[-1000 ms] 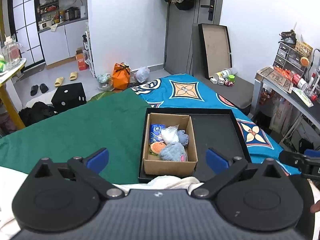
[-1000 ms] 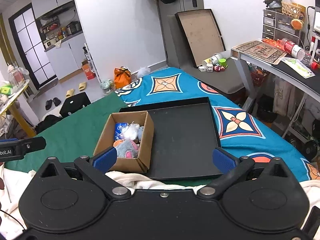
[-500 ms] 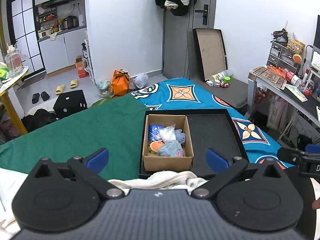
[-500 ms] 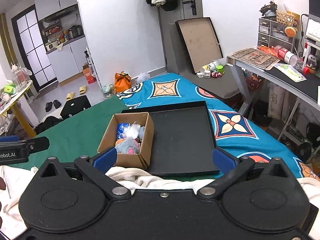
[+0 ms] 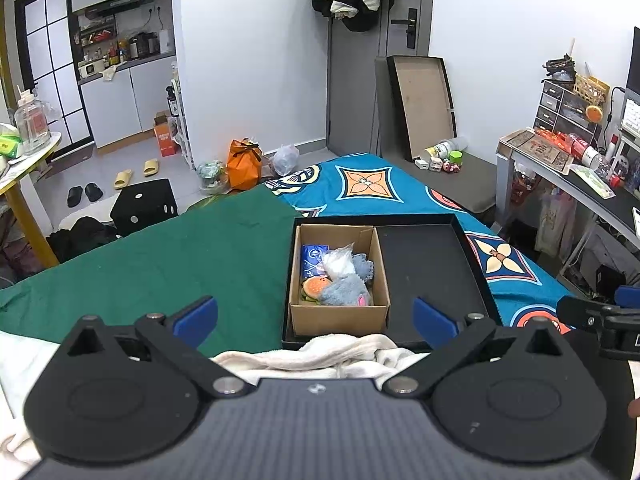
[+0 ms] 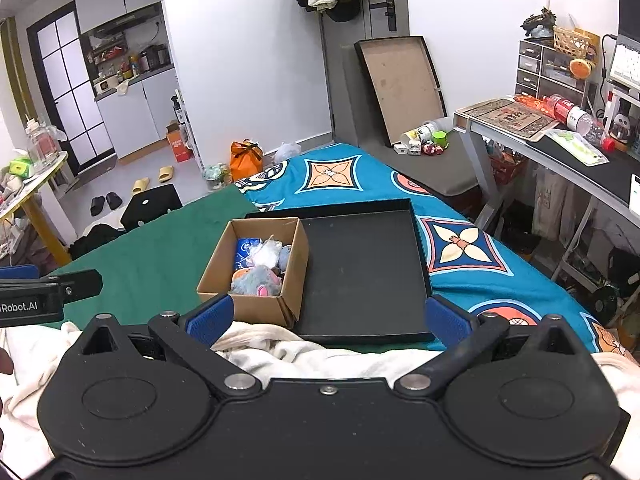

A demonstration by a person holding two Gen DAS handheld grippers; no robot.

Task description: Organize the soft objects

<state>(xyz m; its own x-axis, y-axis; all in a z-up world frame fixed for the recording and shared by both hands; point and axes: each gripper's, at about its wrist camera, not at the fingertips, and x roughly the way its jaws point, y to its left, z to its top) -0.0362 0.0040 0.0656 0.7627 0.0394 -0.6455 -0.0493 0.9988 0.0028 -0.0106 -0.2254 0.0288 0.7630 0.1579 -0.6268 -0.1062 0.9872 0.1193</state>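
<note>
Left hand-held gripper (image 5: 315, 318): released, its blue fingertips (image 5: 196, 316) wide apart, grasping nothing; it hangs above the near edge of the bed.
Right hand-held gripper (image 6: 327, 320): also released, jaws spread wide and empty; it is held beside the left one, above the same edge.
Cardboard box (image 5: 339, 320): stands open in the left part of the black tray (image 5: 432, 272), touching the tray's left wall.
Soft objects: all lie inside the cardboard box. A grey-blue plush toy (image 5: 345, 291) with a pink spot is at the near side, a small burger-shaped toy (image 5: 315, 288) just beside it on the left, a blue packet (image 5: 314, 258) at the far left, a clear bag with white filling (image 5: 340, 262) in the middle, and one more grey-blue fluffy piece (image 5: 365, 269) at the right wall.
Black tray, right part: bare black bottom.
Bed: the tray rests where the green cloth (image 5: 180, 256) meets the blue patterned cover (image 5: 368, 184).
White towel (image 5: 332, 356): crumpled at the near edge of the bed, touching the tray's near wall, below both grippers.
</note>
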